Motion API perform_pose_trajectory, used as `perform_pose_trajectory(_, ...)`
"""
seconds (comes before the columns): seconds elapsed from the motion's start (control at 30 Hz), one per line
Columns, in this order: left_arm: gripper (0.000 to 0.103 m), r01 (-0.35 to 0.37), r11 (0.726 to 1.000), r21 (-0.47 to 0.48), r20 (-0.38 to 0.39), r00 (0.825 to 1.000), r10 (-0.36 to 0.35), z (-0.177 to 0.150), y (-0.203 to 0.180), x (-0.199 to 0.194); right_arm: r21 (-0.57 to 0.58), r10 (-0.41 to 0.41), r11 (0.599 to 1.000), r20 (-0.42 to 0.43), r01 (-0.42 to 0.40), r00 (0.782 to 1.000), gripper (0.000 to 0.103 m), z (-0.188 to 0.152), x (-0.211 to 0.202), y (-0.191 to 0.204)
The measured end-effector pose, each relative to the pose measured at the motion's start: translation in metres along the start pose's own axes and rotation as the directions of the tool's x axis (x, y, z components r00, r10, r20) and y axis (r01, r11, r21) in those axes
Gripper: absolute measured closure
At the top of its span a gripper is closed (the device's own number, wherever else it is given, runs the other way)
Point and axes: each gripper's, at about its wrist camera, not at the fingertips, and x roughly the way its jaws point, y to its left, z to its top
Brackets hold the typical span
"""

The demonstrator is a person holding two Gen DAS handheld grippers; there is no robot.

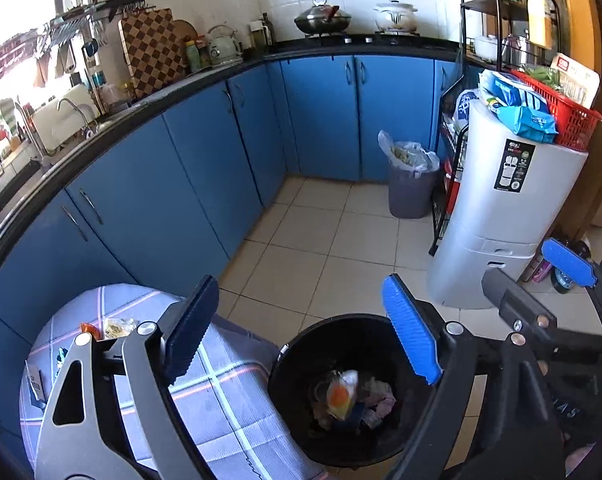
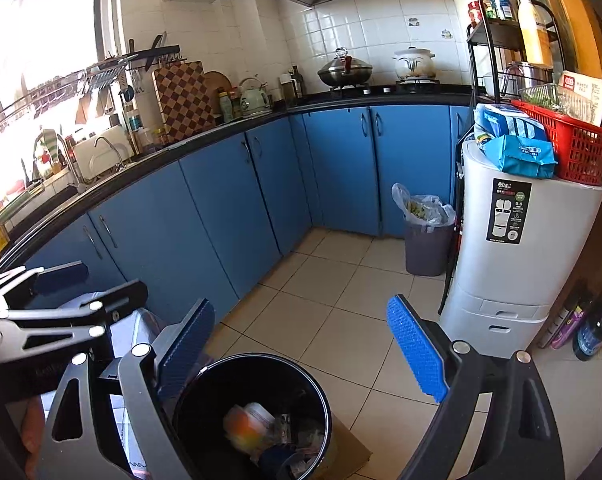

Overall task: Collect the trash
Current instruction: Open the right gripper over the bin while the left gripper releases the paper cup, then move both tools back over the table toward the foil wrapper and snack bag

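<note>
Your left gripper (image 1: pixel 303 328) hangs with its blue-padded jaws spread wide and nothing between them above the round black plastic trash bin (image 1: pixel 285 364), and your right gripper (image 2: pixel 315 354) is likewise wide apart and holds nothing, just beside the same bin. Down inside the bin a clear crumpled wrapper with an orange patch (image 1: pixel 341 394) lies on the other scraps, while a few small wrappers (image 1: pixel 109 328) sit on the round table with a grey checked cloth (image 1: pixel 221 392) touching the bin's left side. Farther off a grey bin lined with a clear plastic bag (image 1: pixel 411 178) stands on the tiled floor against the blue cabinets (image 1: pixel 321 116), near the white cylindrical appliance (image 1: pixel 509 216).
</note>
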Motion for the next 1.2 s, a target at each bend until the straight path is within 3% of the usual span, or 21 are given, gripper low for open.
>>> perform_pose_trajectory(0.73,0.012,-0.024,0.999,-0.044,0.024,0.999,0.025,-0.002,0.019,-0.022,-0.044,0.003,0.999,0.014,-0.002,1.000,0.017,0.003,-0.021,0.021)
perform_pose_trajectory(1.2,0.008,-0.038,0.995,-0.092,0.071,0.996,0.045,-0.003,0.041,-0.059,-0.068,-0.003,0.998,0.054,0.007,0.999,0.017,0.014,-0.052,0.036)
